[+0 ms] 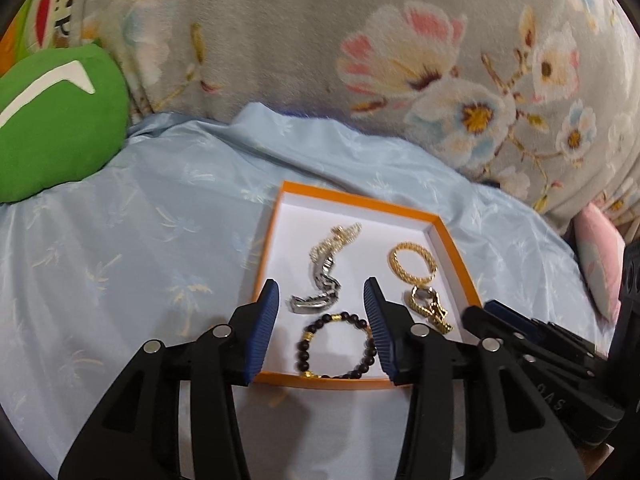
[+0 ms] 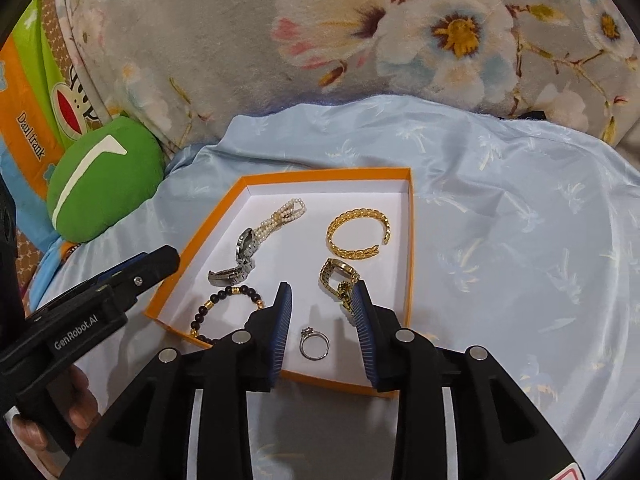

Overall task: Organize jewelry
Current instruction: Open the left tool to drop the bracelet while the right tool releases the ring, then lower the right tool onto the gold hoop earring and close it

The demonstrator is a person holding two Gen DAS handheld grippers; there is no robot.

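Observation:
An orange box (image 1: 262, 256) (image 2: 411, 240) with a white floor lies on the blue sheet. In it lie a silver watch (image 1: 320, 288) (image 2: 240, 260), a pearl bracelet (image 1: 340, 236) (image 2: 284, 212), a gold cuff bangle (image 1: 412, 264) (image 2: 356, 232), a gold watch (image 1: 430, 306) (image 2: 338, 276), a dark bead bracelet (image 1: 336, 344) (image 2: 216, 304) and a silver ring (image 2: 315, 343). My left gripper (image 1: 322, 292) is open over the box's near part, above the bead bracelet. My right gripper (image 2: 322, 292) is open above the ring, empty.
A green cushion (image 1: 56, 128) (image 2: 104, 176) lies at the left. A grey floral blanket (image 1: 360, 40) (image 2: 360, 32) rises behind the box. A pink pillow (image 1: 600, 256) sits at the right. The blue sheet (image 1: 120, 240) (image 2: 520, 220) spreads around the box.

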